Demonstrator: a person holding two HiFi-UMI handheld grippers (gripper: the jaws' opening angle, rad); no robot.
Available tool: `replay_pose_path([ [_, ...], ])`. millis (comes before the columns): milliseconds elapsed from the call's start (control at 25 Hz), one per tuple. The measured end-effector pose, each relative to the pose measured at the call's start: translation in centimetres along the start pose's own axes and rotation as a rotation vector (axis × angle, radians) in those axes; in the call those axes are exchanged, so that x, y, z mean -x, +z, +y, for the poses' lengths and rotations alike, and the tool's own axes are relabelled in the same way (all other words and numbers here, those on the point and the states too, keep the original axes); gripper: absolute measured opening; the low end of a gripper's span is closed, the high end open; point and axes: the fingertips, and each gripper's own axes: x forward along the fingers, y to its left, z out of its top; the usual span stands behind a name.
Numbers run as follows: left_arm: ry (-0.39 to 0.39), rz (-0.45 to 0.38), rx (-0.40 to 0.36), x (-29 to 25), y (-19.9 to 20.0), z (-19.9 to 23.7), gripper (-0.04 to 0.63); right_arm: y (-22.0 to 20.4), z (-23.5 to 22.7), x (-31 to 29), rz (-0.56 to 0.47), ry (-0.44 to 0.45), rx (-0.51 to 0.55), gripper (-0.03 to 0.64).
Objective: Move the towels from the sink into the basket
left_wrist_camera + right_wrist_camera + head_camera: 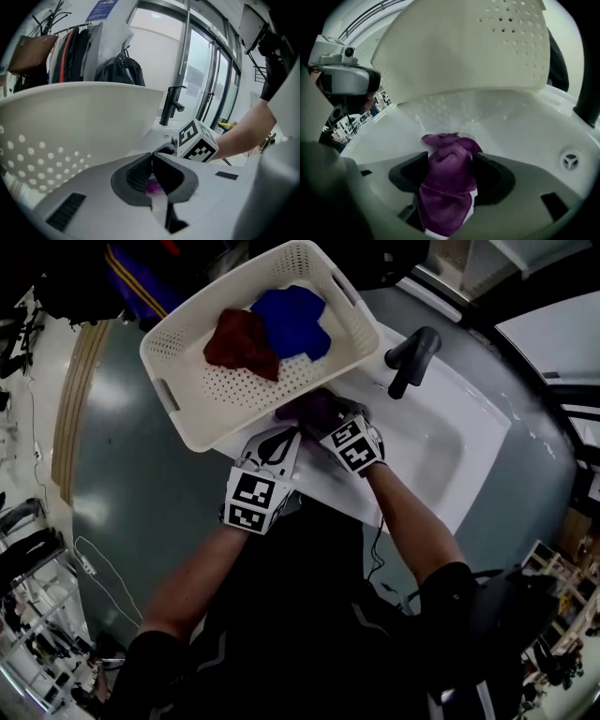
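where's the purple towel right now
In the right gripper view the purple towel lies low in the middle, on the floor of the sink between the jaws of the right gripper, just below the basket.

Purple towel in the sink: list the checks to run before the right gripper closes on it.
1. The purple towel lies between the right gripper's jaws: ok.
2. Right jaws stand apart: ok.
3. The left gripper is clear of the towel: cannot tell; its jaws are together and purple shows just behind them.
4. The basket has room: ok; the red towel and the blue towel fill only part.
5. The sink holds nothing else: cannot tell; it is partly hidden.
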Motion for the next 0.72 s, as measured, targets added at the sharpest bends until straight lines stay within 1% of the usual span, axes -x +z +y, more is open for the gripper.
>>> replay_pose_path([
  [160, 0.024, 0.003, 0.009, 0.7, -0.3, 0.6, 0.008, -1.1, -0.1, -1.7, 0.026, -0.013, 0.022, 0.294],
  [320, 0.044, 0.003, 0.017, 1.7, -0.7, 1.1, 0.008, -1.4, -0.1, -2.4, 0.033, -0.03, 0.025, 0.23],
  [400, 0.046, -0.002, 0.019, 2.0, -0.7, 1.1, 0.008, -1.4, -0.2, -2.5, 0.045, -0.045, 0.02, 0.176],
  [480, 0.044, -0.007, 0.019, 2.4, -0.6, 1.0, 0.008, -1.4, -0.2, -2.4, 0.054, -0.058, 0.019, 0.138],
  [600, 0.04, -0.021, 0.005, 3.2, 0.1, 0.9, 0.008, -1.4, 0.0, -2.1, 0.069, -0.064, -0.002, 0.108],
  [720, 0.022, -0.054, 0.0, 4.0, 1.5, 0.7, 0.008, -0.6, 0.4, -0.9, 0.062, -0.063, -0.027, 0.101],
])
